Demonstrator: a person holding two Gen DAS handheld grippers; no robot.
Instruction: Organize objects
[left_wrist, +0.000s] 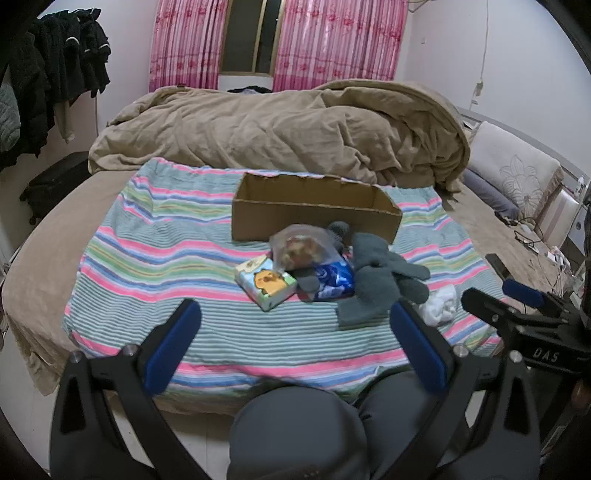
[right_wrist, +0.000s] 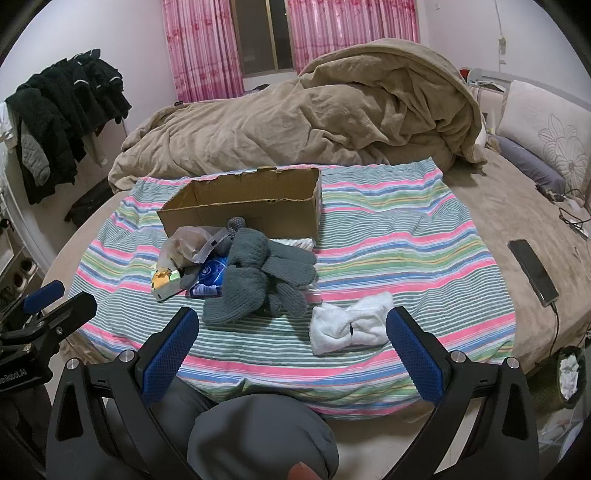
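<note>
While both grippers (left_wrist: 291, 325) (right_wrist: 290, 326) gape empty: one box (left_wrist: 314, 216), two gloves (right_wrist: 258, 273).

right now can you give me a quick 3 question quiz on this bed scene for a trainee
1. True or false: the cardboard box already holds the grey gloves.
2. Which item lies apart from the pile, nearest the right gripper? A) white cloth B) tissue pack C) snack bag
3. Fill in: both grippers' jaws are ____, the left gripper included.

Key
1. False: the gloves lie on the striped sheet in front of the box.
2. A
3. open
</note>
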